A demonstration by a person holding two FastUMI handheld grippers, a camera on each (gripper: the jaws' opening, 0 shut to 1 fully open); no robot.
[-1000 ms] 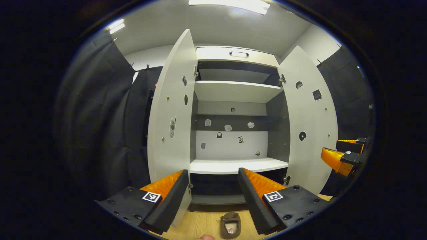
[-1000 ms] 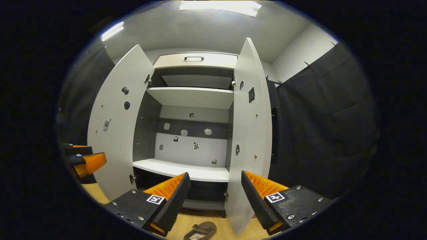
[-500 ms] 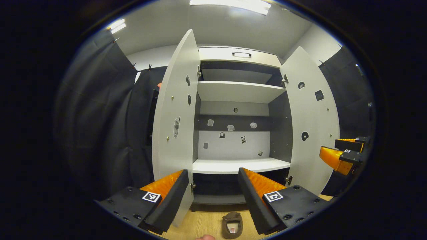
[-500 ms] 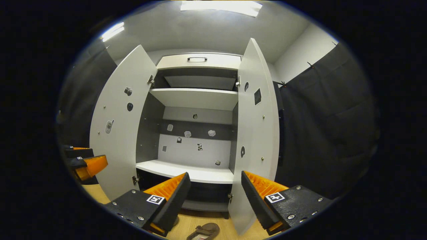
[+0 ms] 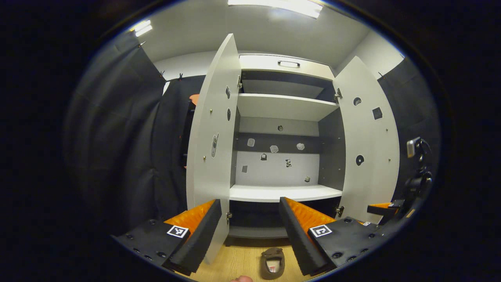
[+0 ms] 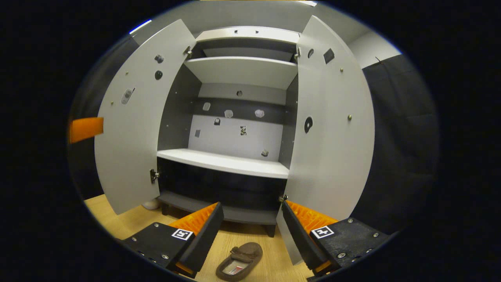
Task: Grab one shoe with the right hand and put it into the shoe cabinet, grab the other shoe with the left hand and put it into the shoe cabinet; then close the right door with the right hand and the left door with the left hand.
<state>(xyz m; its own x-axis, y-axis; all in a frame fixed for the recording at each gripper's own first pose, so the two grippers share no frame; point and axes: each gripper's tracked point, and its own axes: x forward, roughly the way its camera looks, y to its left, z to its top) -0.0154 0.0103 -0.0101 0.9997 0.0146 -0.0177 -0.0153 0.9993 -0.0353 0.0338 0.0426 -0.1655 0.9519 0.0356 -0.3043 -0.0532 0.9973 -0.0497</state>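
Observation:
A brown slipper-like shoe (image 5: 273, 263) lies on the wooden floor in front of the open shoe cabinet (image 5: 282, 192), toe toward it. My left gripper (image 5: 250, 231) is open above the shoe, with nothing between its fingers. In the right gripper view the same shoe (image 6: 239, 260) lies low between the fingers of my open, empty right gripper (image 6: 250, 231), just before the cabinet's base. The right gripper (image 5: 385, 208) also shows at the left gripper view's right edge, beside the right door (image 5: 368, 145). One finger (image 6: 86, 129) of the left gripper pokes out behind the left door (image 6: 129, 133).
Both doors stand wide open; the left door (image 5: 213, 137) is close to my left gripper. The white shelf (image 6: 223, 161) and the dark bottom compartment (image 6: 219, 188) hold nothing. A pale rounded object (image 6: 150, 203) sits on the floor under the left door. A fingertip (image 5: 240, 279) shows at the bottom.
The right gripper has dropped and tipped downward, so the shoe and floor show more fully in its view. In the left gripper view it sank lower at the right edge. The left gripper barely shifted.

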